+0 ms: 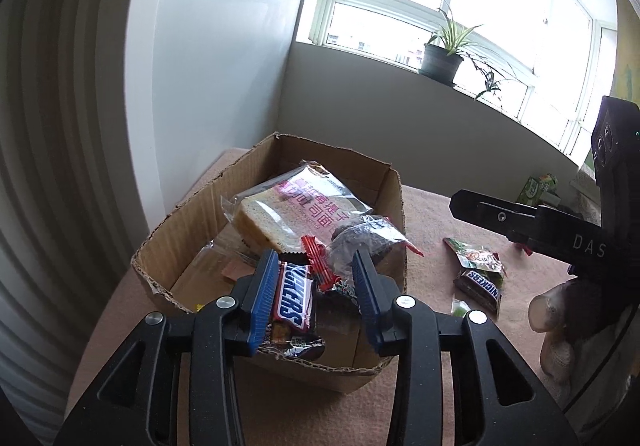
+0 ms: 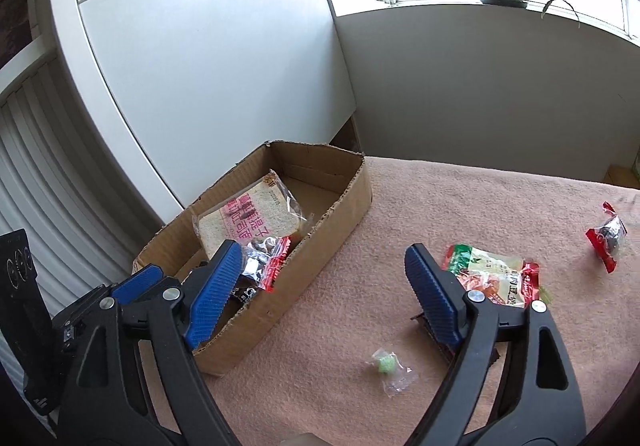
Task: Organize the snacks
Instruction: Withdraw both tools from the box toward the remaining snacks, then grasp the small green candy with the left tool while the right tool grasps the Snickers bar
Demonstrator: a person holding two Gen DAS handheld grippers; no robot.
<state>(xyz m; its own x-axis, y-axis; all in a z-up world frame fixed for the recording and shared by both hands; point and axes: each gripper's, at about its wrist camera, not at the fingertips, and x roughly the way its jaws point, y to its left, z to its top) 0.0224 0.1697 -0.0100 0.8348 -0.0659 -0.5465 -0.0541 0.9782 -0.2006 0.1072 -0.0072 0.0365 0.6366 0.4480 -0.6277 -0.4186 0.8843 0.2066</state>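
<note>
A cardboard box (image 1: 192,222) stands on the pink-clothed table. It holds a sliced-bread packet (image 1: 288,210), a dark snack in clear wrap (image 1: 360,238) and a red wrapper (image 1: 316,262). My left gripper (image 1: 316,278) hangs over the box's near end, open. A Snickers bar (image 1: 292,298) lies between its blue pads, close to the left one and clear of the right. My right gripper (image 2: 322,250) is wide open over the cloth beside the box (image 2: 344,214), with nothing between its fingers. On the cloth lie a green-red packet (image 2: 492,274), a small green candy (image 2: 386,362), a red-wrapped dark snack (image 2: 608,238) and a second Snickers (image 1: 480,286).
A white cabinet (image 2: 220,66) rises right behind the box. A potted plant (image 1: 440,62) sits on the windowsill. A small green carton (image 1: 540,188) stands at the table's far right. A hand (image 1: 560,326) holds the right gripper's handle.
</note>
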